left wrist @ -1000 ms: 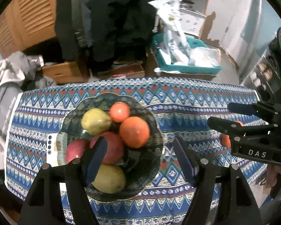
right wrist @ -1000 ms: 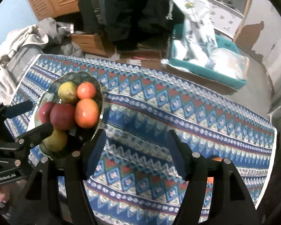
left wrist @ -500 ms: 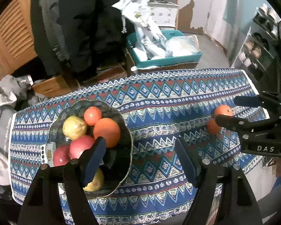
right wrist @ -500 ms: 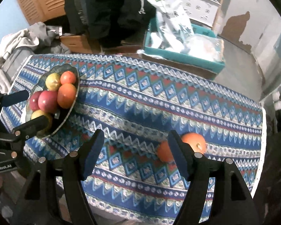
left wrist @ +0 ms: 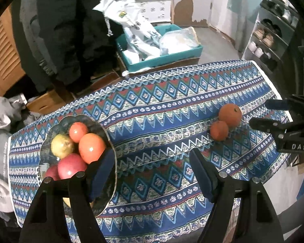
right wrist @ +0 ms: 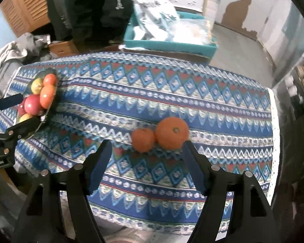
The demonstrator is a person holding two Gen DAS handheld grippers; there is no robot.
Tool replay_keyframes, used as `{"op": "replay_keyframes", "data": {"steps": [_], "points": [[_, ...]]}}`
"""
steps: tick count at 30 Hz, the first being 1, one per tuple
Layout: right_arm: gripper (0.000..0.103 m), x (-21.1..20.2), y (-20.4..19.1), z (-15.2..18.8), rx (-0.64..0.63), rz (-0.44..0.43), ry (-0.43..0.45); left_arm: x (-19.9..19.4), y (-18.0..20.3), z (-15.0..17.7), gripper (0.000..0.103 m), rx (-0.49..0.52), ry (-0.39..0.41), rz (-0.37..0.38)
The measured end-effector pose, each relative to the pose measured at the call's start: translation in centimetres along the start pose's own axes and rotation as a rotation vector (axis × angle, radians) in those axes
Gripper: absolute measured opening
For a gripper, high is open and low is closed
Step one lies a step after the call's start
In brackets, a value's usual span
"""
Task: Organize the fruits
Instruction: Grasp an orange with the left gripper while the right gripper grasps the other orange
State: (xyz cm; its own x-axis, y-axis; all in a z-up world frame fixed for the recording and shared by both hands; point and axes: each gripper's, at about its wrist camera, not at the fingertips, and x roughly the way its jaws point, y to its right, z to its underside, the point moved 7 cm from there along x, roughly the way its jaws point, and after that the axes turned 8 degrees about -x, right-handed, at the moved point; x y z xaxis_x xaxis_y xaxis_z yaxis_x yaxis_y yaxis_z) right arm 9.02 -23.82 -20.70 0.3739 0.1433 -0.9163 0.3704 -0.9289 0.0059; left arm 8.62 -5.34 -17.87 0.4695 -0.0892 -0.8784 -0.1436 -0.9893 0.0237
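Now both oranges [right wrist: 160, 136] lie just beyond the right gripper's [right wrist: 147, 164] opening, empty fingers.

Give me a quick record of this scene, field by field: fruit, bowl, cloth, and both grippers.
bowl: dark scalloped bowl on the left end of the cloth
fruit in bowl: a pile of red, orange and yellow-green fruit
loose fruit: big orange and small orange, touching, on the cloth
left gripper: jaws opening, nothing between them, beside the bowl
right gripper: jaws opening, nothing between them, just short of the oranges
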Motion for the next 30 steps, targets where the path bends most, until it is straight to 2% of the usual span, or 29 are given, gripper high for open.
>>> {"op": "replay_keyframes", "data": {"steps": [12, 30], "points": [[0.075, 4.8, 3.9, 1.7, 0.118, -0.02, -0.053, 4.3, 2.4, -0.6, 0.08, 0.035, -0.057, 0.002], [0.075, 10.4, 4.9, -0.2, 0.185, -0.075, -0.086, 9.7, 3.3, -1.9, 0.08, 0.029, -0.104, 0.017]]}}
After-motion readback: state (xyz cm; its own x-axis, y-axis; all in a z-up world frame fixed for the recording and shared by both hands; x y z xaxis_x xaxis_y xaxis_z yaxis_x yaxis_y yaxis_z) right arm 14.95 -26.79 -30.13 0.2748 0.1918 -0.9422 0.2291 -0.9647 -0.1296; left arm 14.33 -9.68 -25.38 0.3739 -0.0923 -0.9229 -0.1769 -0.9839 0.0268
